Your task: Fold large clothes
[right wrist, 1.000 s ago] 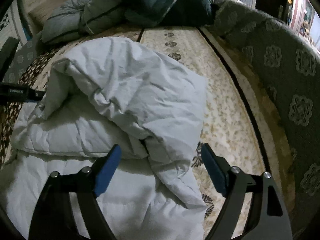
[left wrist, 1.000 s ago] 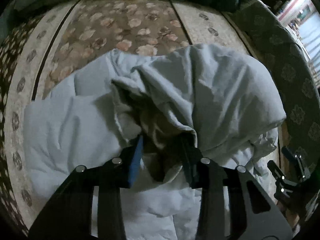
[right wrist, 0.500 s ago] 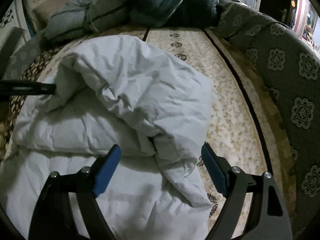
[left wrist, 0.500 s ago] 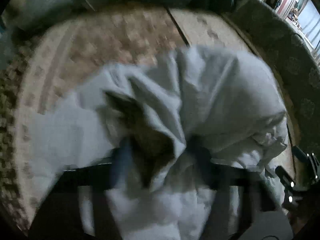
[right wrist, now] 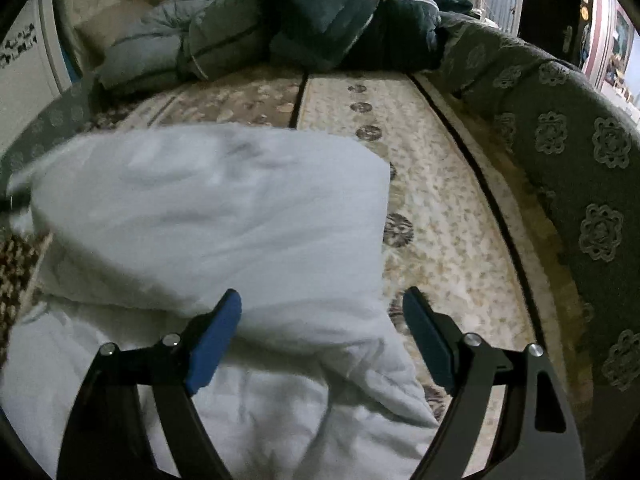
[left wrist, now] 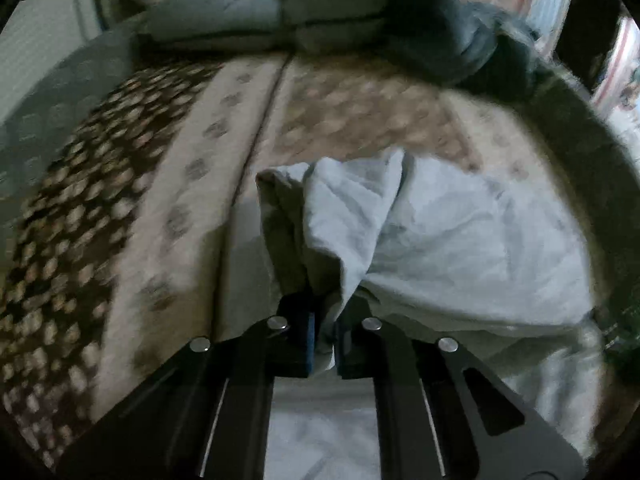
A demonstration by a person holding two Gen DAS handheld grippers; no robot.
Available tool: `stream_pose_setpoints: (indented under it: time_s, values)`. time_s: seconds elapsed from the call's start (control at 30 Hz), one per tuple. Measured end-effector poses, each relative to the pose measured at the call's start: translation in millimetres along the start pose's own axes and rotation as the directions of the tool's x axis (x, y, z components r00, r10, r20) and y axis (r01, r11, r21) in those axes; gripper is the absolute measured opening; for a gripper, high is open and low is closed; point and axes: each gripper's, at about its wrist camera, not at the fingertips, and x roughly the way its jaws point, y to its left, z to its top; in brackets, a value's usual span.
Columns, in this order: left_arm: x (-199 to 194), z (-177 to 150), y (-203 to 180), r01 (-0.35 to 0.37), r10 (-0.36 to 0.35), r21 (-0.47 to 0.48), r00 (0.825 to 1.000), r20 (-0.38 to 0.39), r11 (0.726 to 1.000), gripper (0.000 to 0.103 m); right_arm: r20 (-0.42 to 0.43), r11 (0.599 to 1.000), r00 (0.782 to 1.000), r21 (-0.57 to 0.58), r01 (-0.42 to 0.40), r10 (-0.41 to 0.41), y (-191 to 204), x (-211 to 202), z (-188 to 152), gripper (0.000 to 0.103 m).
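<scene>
A large white padded garment (left wrist: 460,240) is spread in a rumpled heap on a patterned bedcover (left wrist: 192,168), towards the right side of the bed in the left wrist view. A bunched fold of this garment is pinched between the 2 fingers of the left gripper (left wrist: 323,336), whose jaws have just been closing and are now nearly together on the cloth. From that pinch the fabric is drawn up into a crumpled ridge, blurred in both views. The right gripper (right wrist: 320,336) is held wide apart above the near part of the garment, 1 blue pad (right wrist: 216,340) over the white cloth and the other over the garment's right edge and the bedcover; nothing is gripped between them. At the far end of the bed, folded grey and dark green quilts (right wrist: 304,28) are piled. A grey-green upholstered edge with flower motifs (right wrist: 568,152) is seen along the right side.
</scene>
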Motion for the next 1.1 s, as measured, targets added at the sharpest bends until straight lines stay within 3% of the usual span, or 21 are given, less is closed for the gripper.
stream_pose_setpoints:
  time_s: [0.07, 0.1, 0.2, 0.33, 0.37, 0.4, 0.43, 0.47, 0.57, 0.67, 0.73, 0.87, 0.9, 0.93, 0.97, 1.0, 1.03, 1.1]
  values:
    - [30, -23, 13, 0.019, -0.021, -0.019, 0.993, -0.113, 1.000, 0.005, -0.012, 1.000, 1.000, -0.007, 0.000, 0.000, 5, 5, -2, 0.083]
    - [43, -36, 16, -0.013, 0.012, -0.006, 0.989, -0.147, 1.000, 0.004, -0.023, 1.000, 1.000, -0.011, 0.001, -0.001, 9, 8, -2, 0.083]
    - [34, -42, 17, -0.004, 0.004, 0.001, 0.994, -0.108, 1.000, 0.005, -0.023, 1.000, 1.000, -0.031, -0.004, 0.003, 17, 8, -4, 0.083]
    - [1, -33, 42, 0.016, -0.018, -0.029, 0.998, -0.065, 0.999, 0.016, -0.018, 0.997, 0.999, -0.073, 0.027, -0.028, 21, 3, -5, 0.083]
    - [-8, -32, 47, 0.013, -0.014, -0.028, 0.999, -0.044, 1.000, 0.019, -0.013, 0.996, 0.999, -0.078, 0.036, -0.037, 20, 1, -4, 0.083]
    - [-13, -31, 53, 0.009, -0.010, -0.031, 1.000, -0.029, 0.999, 0.035, -0.010, 0.996, 0.999, -0.079, 0.042, -0.043, 18, -1, -4, 0.083]
    - [-21, -30, 60, -0.006, 0.006, -0.031, 1.000, -0.012, 1.000, 0.057, -0.009, 0.996, 0.999, -0.077, 0.045, -0.046, 16, -2, -3, 0.083]
    - [-27, -29, 67, -0.034, 0.034, -0.029, 0.999, 0.016, 0.999, 0.063, -0.009, 0.996, 0.999, -0.072, 0.045, -0.046, 14, -2, -2, 0.083]
    - [-31, -26, 75, -0.054, 0.055, -0.029, 0.998, 0.026, 0.998, 0.068, -0.010, 0.998, 0.999, -0.045, 0.034, -0.035, 10, -2, 0, 0.083]
    - [-15, -6, 85, 0.077, -0.081, -0.065, 0.995, -0.051, 0.995, 0.075, -0.005, 0.999, 0.999, -0.034, 0.031, -0.031, 11, 0, 3, 0.083]
    - [1, 7, 79, 0.104, -0.110, -0.073, 0.992, -0.070, 0.992, 0.078, -0.010, 0.999, 1.000, -0.038, 0.026, -0.026, 14, 3, 5, 0.083]
    - [53, 34, 55, 0.174, -0.182, -0.056, 0.967, -0.181, 0.983, 0.077, -0.013, 0.998, 0.999, -0.055, 0.037, -0.038, 17, 6, 11, 0.083]
    - [67, 39, 52, 0.195, -0.204, -0.066, 0.957, -0.208, 0.979, 0.071, -0.014, 0.997, 0.999, -0.058, 0.041, -0.042, 17, 7, 12, 0.083]
    - [81, 42, 49, 0.221, -0.235, -0.082, 0.941, -0.242, 0.972, 0.045, -0.015, 0.997, 0.999, -0.060, 0.044, -0.045, 17, 7, 13, 0.083]
    - [94, 45, 49, 0.266, -0.287, -0.114, 0.916, -0.278, 0.957, 0.031, -0.015, 0.997, 0.999, -0.063, 0.047, -0.048, 17, 8, 13, 0.083]
    - [99, 47, 47, 0.271, -0.297, -0.128, 0.913, -0.280, 0.954, 0.023, -0.016, 0.997, 0.999, -0.067, 0.049, -0.050, 18, 8, 14, 0.083]
    - [97, 49, 47, 0.260, -0.284, -0.126, 0.922, -0.262, 0.958, 0.014, -0.016, 0.996, 0.999, -0.070, 0.051, -0.052, 18, 9, 14, 0.083]
    - [78, 56, 43, 0.232, -0.245, -0.089, 0.952, -0.182, 0.969, 0.010, -0.013, 0.995, 0.998, -0.079, 0.056, -0.057, 18, 11, 14, 0.083]
